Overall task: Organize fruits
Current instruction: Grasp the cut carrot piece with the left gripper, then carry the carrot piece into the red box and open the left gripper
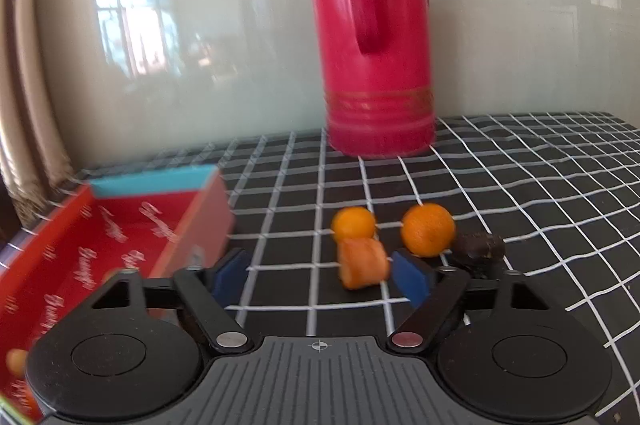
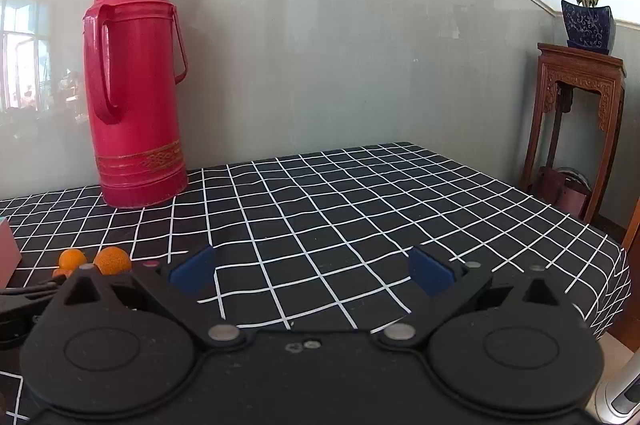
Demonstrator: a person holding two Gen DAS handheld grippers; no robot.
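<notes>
In the left wrist view two round oranges (image 1: 354, 223) (image 1: 428, 229), an orange cut piece (image 1: 362, 267) and a dark brown fruit (image 1: 478, 249) lie on the checked cloth. My left gripper (image 1: 320, 275) is open and empty, with the cut piece just ahead between its blue pads (image 1: 230, 271). A red box (image 1: 108, 249) lies open at the left with a small orange fruit (image 1: 17, 361) in it. My right gripper (image 2: 312, 271) is open and empty over bare cloth. The two oranges (image 2: 72, 259) (image 2: 113, 260) show at its far left.
A tall red thermos (image 1: 374, 37) stands at the back by the wall, also in the right wrist view (image 2: 136, 89). The black checked tablecloth (image 2: 360, 209) ends at the right, where a wooden stand (image 2: 576, 129) holds a potted plant (image 2: 586, 13).
</notes>
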